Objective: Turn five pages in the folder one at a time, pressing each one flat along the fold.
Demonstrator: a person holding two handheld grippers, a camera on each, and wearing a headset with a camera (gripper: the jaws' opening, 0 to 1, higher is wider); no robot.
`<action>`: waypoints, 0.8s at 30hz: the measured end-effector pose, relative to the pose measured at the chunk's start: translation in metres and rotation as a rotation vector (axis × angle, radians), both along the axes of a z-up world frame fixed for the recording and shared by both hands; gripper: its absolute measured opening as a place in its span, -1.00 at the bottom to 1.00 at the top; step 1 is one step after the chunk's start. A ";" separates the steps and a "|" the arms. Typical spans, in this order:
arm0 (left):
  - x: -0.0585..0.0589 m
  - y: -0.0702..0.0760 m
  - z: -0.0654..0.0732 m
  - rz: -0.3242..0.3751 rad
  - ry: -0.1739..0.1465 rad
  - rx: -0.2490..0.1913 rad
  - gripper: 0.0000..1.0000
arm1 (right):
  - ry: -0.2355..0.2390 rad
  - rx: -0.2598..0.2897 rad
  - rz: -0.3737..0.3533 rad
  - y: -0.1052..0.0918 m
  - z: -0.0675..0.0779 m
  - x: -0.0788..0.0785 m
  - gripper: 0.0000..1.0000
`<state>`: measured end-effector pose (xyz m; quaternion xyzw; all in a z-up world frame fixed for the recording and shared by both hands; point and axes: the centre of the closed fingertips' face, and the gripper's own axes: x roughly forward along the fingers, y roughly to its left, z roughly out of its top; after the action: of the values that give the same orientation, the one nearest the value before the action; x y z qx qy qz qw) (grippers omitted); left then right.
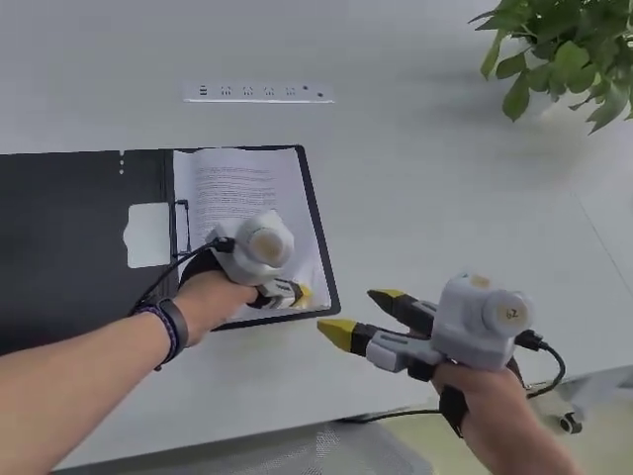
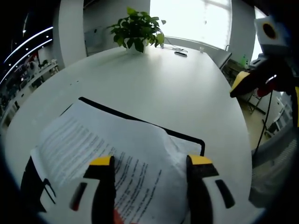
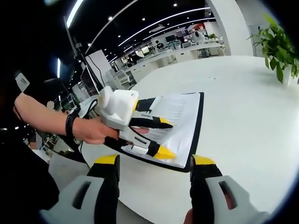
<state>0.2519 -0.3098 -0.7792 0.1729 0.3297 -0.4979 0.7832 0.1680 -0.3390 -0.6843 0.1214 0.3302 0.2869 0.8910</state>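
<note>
Presently, your holdings stood as follows.

Folder point(image 1: 79, 247): lay open on the white table point(image 1: 425, 198), black cover to the left, stack of printed pages to the right.

Top page point(image 1: 242, 188): its near right corner looked slightly raised and curled in the left gripper view, with the rest lying flat.

Left gripper point(image 1: 287, 295): you had its jaws spread apart over that near right corner, one to each side of the paper, with nothing visibly pinched between them.

Right gripper point(image 1: 358, 315): you held it off the folder, near and to the right, jaws apart and empty.

Step in hand, by judgement: taking up a page for turning.

Next move called for: closing lightly on one sheet alone, carrying it leftward across the fold, then pressing it flat along the fold. Pinching two sheets at once was the risk.
</note>
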 end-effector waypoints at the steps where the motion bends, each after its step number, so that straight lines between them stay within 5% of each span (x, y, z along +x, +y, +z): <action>1: 0.000 0.000 0.000 0.000 0.001 0.000 0.24 | -0.003 0.012 -0.010 -0.001 -0.001 0.007 0.14; 14: 0.000 0.000 0.000 -0.004 0.007 0.001 0.23 | 0.028 0.134 -0.109 -0.004 -0.019 0.070 -0.29; 24: 0.000 0.000 0.000 -0.007 0.007 0.006 0.23 | 0.111 0.175 -0.082 0.011 -0.046 0.086 -0.36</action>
<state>0.2523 -0.3095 -0.7794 0.1744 0.3333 -0.5003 0.7798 0.2542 -0.3283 -0.7305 0.2279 0.3474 0.2707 0.8684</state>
